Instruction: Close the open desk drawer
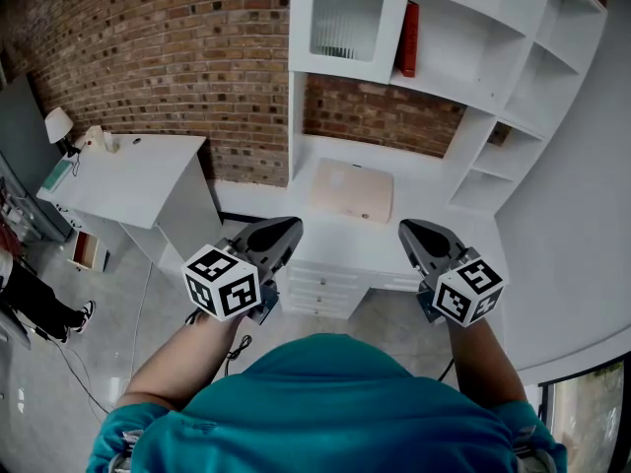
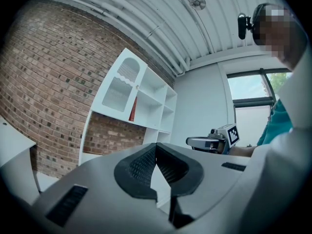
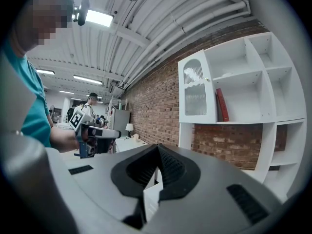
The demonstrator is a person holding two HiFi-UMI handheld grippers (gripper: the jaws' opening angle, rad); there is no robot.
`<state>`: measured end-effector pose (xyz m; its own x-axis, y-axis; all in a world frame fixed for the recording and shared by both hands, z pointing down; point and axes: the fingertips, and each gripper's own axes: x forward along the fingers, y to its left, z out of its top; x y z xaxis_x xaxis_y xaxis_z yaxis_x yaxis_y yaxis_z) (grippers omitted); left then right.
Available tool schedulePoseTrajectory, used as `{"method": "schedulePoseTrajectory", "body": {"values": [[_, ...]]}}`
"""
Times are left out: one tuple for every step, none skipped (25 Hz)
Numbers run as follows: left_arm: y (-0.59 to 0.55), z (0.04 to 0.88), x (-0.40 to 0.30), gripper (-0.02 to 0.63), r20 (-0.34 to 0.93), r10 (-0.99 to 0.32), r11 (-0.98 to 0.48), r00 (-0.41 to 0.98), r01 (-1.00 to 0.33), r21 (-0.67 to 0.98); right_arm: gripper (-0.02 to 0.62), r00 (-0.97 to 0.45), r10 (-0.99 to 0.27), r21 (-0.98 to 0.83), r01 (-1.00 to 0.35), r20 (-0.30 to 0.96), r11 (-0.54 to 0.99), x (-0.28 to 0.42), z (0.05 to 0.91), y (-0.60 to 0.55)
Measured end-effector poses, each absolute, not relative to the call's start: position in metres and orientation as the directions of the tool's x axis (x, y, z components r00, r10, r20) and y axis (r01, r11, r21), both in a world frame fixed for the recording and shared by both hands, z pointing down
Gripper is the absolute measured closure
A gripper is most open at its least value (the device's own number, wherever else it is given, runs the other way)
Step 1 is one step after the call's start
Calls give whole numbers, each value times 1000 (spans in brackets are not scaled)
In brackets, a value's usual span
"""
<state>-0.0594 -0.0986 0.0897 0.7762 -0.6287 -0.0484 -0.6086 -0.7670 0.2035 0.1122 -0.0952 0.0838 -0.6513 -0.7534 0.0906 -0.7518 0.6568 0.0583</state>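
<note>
In the head view, the left hand-held gripper (image 1: 279, 236) and the right hand-held gripper (image 1: 418, 238) hover side by side above the front edge of the white surface (image 1: 340, 236). Neither touches anything. The drawer stack (image 1: 317, 292) sits just below that edge, between the two and nearer the left one. From this angle I cannot tell which drawer stands out, and no drawer's inside shows. A flat beige pad (image 1: 352, 190) lies on the surface. In the shelf unit (image 1: 498, 57) a red book (image 1: 408, 39) stands upright in the compartment beside the glazed cabinet door (image 1: 347, 18), and the other compartments look mostly bare. To close the drawer well, I would lower one gripper to the open front, lay its jaws flat against the middle of the panel and push straight in, so the drawer does not skew on its runners. In the left gripper view, the jaws are pressed together at their tips with nothing between them, and they point toward the shelves, not the drawer. In the right gripper view, the jaws likewise meet and are empty, aimed at the same shelf unit above the drawers.
</note>
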Motion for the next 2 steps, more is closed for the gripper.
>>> {"method": "schedulePoseTrajectory", "body": {"values": [[-99, 90, -60, 592, -48, -629, -766, 776, -609, 205, 575, -651, -754, 58, -752, 91, 656, 112, 84, -95], [-99, 89, -60, 592, -48, -630, -766, 775, -609, 206, 575, -650, -754, 57, -753, 91, 656, 112, 83, -95]]}}
